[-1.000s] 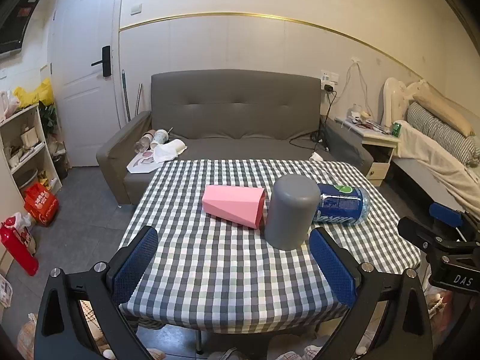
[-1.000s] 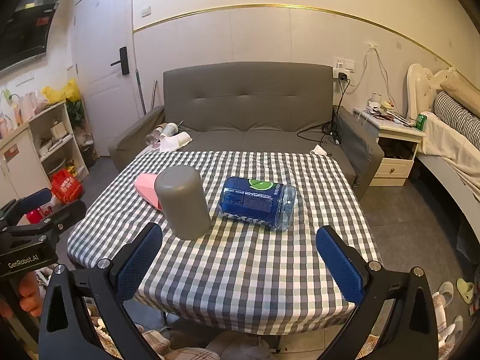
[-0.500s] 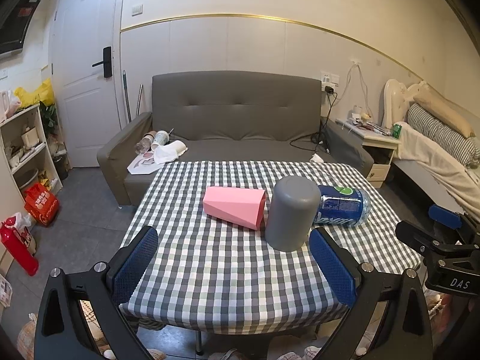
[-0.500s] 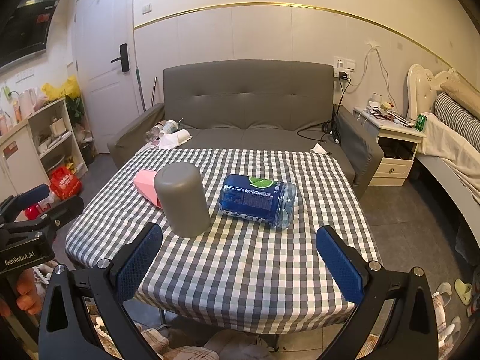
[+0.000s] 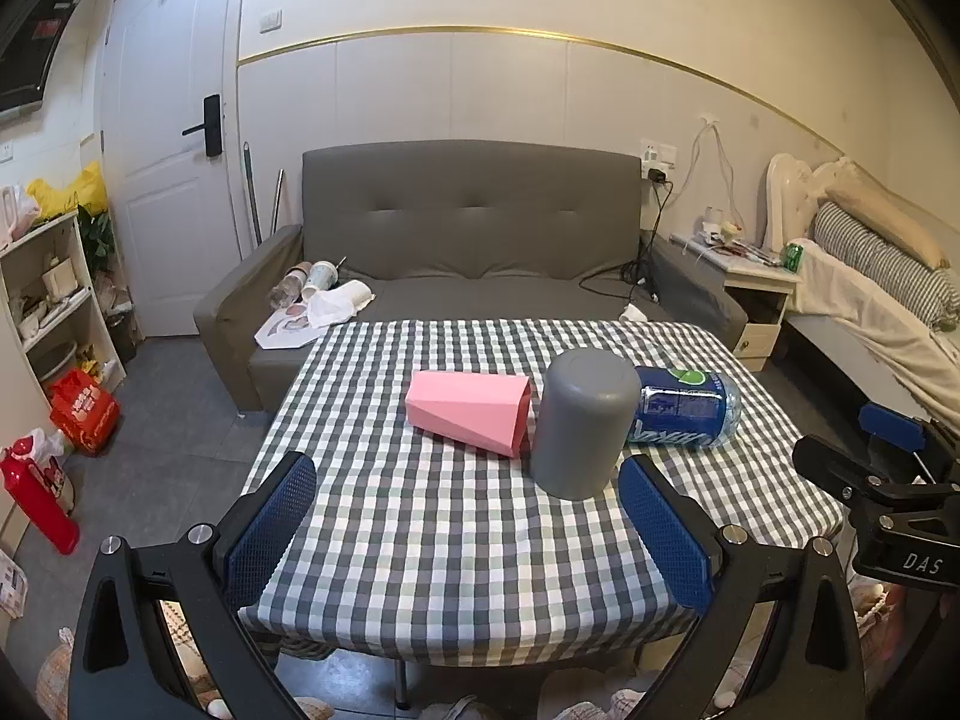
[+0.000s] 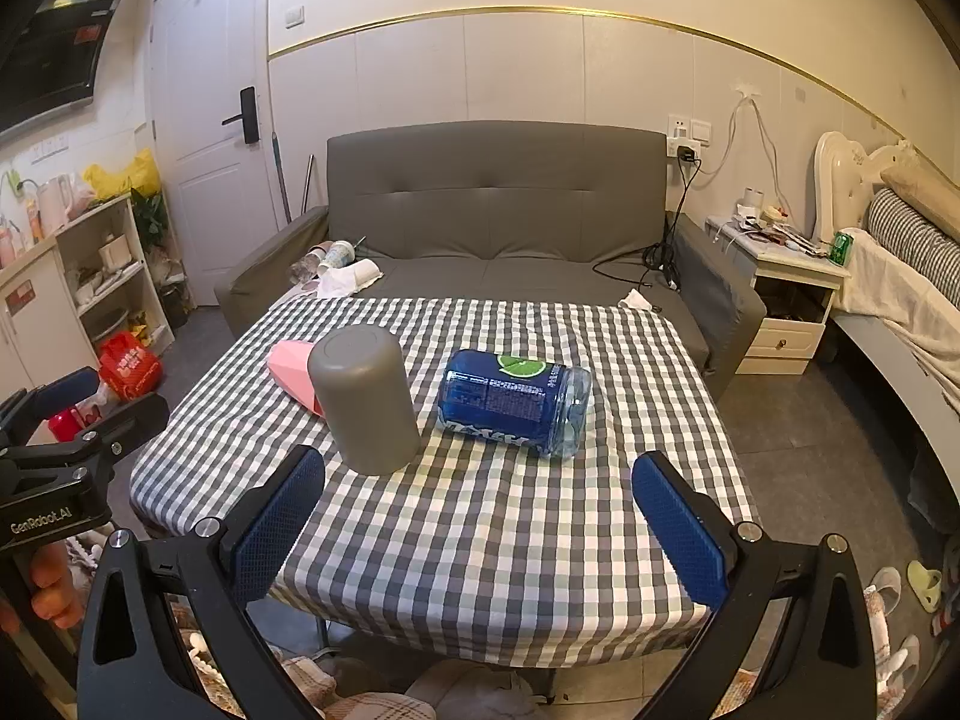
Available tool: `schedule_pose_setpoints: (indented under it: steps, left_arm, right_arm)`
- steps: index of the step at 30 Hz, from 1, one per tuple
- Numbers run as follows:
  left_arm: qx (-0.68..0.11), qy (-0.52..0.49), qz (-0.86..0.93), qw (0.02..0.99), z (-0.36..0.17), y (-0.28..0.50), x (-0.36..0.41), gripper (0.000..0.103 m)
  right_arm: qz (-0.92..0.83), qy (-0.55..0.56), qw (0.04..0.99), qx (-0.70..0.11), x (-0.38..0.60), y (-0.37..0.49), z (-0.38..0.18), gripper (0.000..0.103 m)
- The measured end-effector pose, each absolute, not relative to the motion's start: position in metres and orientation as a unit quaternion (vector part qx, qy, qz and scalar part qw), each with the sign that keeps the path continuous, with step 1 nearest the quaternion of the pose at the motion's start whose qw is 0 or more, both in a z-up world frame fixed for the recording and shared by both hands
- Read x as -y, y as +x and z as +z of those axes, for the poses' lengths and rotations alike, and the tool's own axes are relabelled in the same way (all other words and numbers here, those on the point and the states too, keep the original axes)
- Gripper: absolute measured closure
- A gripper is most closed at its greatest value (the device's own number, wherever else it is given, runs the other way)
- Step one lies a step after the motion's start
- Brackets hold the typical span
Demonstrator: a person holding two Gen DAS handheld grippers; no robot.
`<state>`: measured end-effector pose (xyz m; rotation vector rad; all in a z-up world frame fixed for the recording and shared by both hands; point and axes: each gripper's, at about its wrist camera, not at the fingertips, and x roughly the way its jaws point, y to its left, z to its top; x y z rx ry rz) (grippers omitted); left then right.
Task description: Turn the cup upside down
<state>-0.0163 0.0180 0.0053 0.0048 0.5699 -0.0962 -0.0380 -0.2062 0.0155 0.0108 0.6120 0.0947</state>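
**Left wrist and right wrist views: grey cup inverted on table, both grippers wide and empty**

Left wrist view: left gripper [image 5: 467, 525] held w/ jaws spread wide, nothing between the blue pads [image 5: 270, 525]. It sits at the near table edge, apart from all items. Grey cup [image 5: 583, 421] stands on the checked tablecloth [image 5: 450, 552] closed end up, mouth down on the cloth. Pink faceted cup [image 5: 469, 403] lies on its side just left of it; contact btwn the two cannot be told. Blue bottle [image 5: 684, 407] lies on its side just behind-right of the grey cup; label text not legible. Right-hand tool body at the frame's right edge reads "DAS" [image 5: 918, 563].

Right wrist view: right gripper [image 6: 478, 525] likewise wide, empty, well short of the items. Grey cup [image 6: 365, 399] inverted, left of centre; pink cup [image 6: 292, 369] partly hidden behind it. Blue bottle [image 6: 516, 401] on its side w/ a green lime graphic; fine print too small to read. Left-hand tool body at the frame's left edge reads "GenRobot.AI" [image 6: 41, 521]. Grey sofa [image 6: 498, 204] behind the table.
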Motion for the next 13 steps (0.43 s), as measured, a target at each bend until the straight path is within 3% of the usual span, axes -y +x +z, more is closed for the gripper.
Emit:
schedule_pose_setpoints:
  steps: [13]
  left_arm:
    - [-0.286,-0.006,-0.043,0.957,0.0046,-0.0161,-0.0207,0.0]
  right_arm:
    - [0.047,0.004,0.952,-0.302,0.2066,-0.039,0.0158,0.0]
